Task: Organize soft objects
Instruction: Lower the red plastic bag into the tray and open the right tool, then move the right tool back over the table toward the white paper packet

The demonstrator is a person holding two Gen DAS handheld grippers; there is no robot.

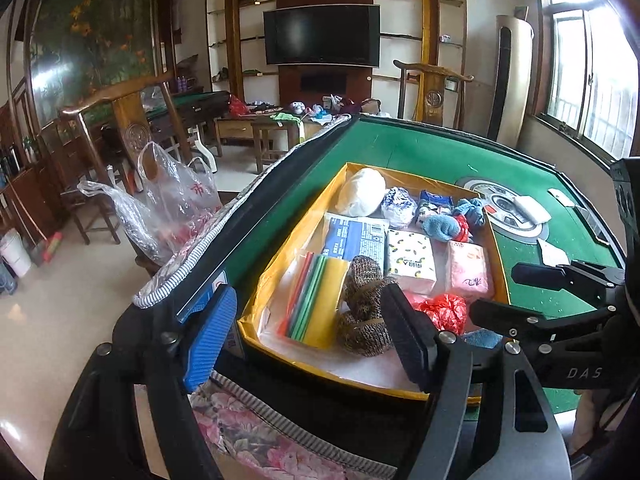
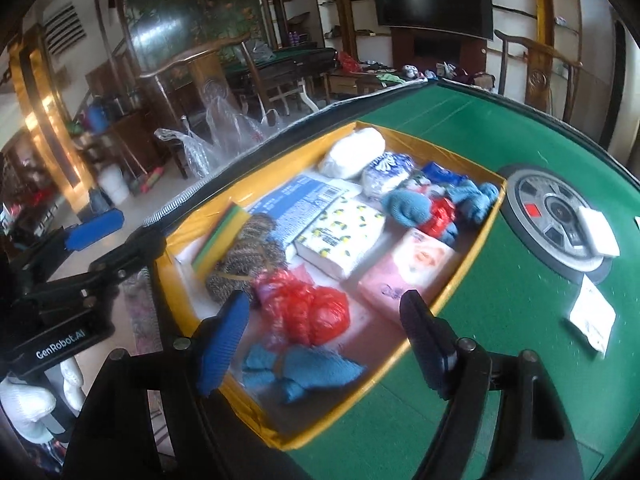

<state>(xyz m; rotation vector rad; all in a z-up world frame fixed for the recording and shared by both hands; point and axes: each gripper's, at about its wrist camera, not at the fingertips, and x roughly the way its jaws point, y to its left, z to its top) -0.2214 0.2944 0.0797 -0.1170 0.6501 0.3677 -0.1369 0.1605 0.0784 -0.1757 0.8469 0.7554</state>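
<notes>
A yellow-rimmed box [image 1: 288, 236] [image 2: 472, 264] sits on the green table and holds soft things: a white bundle [image 1: 361, 191] [image 2: 354, 152], tissue packs [image 1: 412, 261] [image 2: 340, 236], a pink pack [image 1: 468, 270] [image 2: 404, 272], brown knit socks [image 1: 364, 312] [image 2: 244, 260], a red plastic bag [image 1: 444, 310] [image 2: 308, 308], blue cloths [image 2: 304, 372] and a coloured cloth pack [image 1: 316, 300]. My left gripper [image 1: 308, 340] is open and empty over the box's near left corner. My right gripper [image 2: 324, 344] is open and empty above the red bag and blue cloth.
The green mahjong table [image 1: 440, 152] [image 2: 500, 340] has a round centre console [image 1: 508, 208] [image 2: 556, 216] with a white pack on it, and paper slips [image 2: 592, 316]. Clear plastic bags [image 1: 168, 204] hang on a chair at the left. A floral cloth [image 1: 256, 440] lies at the table's edge.
</notes>
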